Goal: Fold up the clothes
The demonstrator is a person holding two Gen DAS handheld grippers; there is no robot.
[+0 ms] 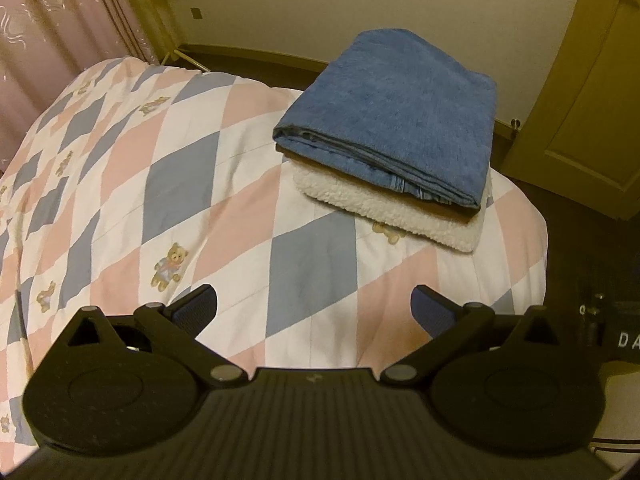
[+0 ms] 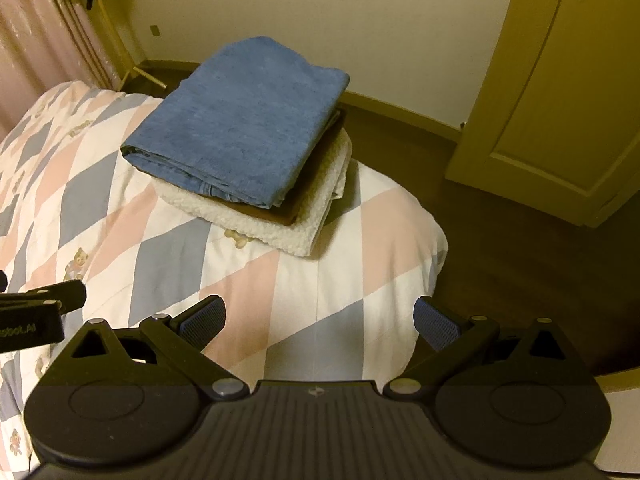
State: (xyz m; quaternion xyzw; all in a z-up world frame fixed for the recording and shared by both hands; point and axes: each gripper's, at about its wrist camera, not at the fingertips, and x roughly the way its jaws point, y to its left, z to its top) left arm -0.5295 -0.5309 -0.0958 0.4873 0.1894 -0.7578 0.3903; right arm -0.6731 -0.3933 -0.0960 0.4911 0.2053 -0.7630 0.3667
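1. Left gripper [image 1: 314, 306]: jaws spread wide, nothing between them, hovering over bare quilt [image 1: 168, 184] near the bed's near edge.
2. Right gripper [image 2: 319, 318]: also spread wide, empty, over the quilt near the bed's right corner.
3. Task items: folded blue denim piece [image 1: 394, 108] on top of a folded cream fleece [image 1: 384, 210], a brown layer showing between them. Stack sits at the far right of the bed, well apart from both grippers.
4. Step, as judged: stack looks squared and finished; no loose garment visible on the quilt. Probably between items, or done. Cannot tell whether more clothes wait out of frame.
5. Next move, if any: fetch another garment and spread it on the open quilt, left and near of the stack.
6. Room: large free patch of quilt left and centre; plenty for laying a piece flat.
7. Edges: bed drops off to dark floor [image 2: 500, 240] on the right and beyond the stack; fleece corner lies near the right edge. Door [image 2: 560, 100] far right, curtain [image 1: 52, 28] far left. Keep pulls toward the left to avoid dragging the stack off.
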